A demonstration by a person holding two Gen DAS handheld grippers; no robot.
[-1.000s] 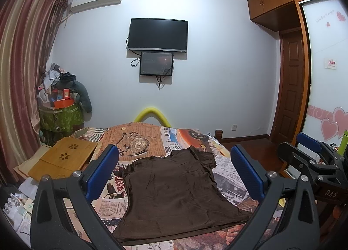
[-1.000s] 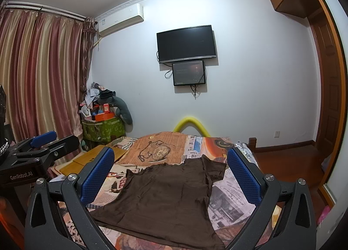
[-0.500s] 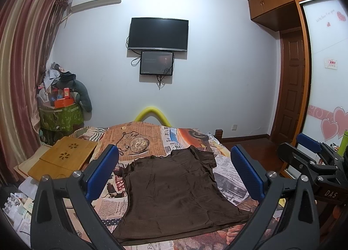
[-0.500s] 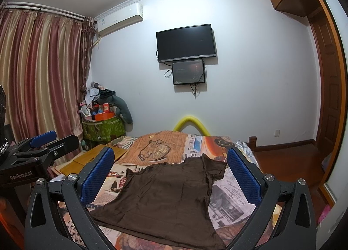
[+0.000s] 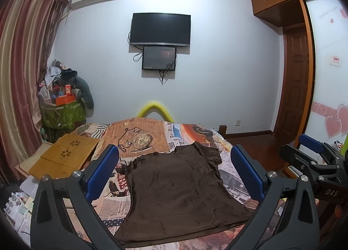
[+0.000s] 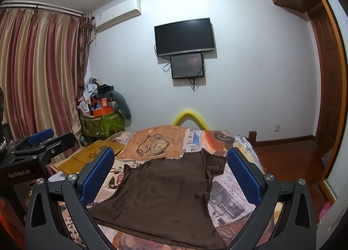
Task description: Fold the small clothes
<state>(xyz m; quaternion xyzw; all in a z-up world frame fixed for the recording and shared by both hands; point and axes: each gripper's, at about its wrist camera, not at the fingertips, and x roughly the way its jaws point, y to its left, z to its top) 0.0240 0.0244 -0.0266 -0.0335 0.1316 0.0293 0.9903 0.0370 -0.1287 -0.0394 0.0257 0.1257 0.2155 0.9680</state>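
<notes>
A small dark brown short-sleeved shirt lies spread flat on the bed, hem near me and collar toward the far wall; it also shows in the right wrist view. My left gripper is open and empty, held above the near part of the shirt. My right gripper is open and empty, also above the shirt. The right gripper shows at the right edge of the left wrist view. The left gripper shows at the left edge of the right wrist view.
The bed has a newspaper-print cover. A wooden lap tray lies at the bed's left side. A green bin piled with clutter stands by the curtain. A yellow foam tube arches at the bed's far end. A wooden door is on the right.
</notes>
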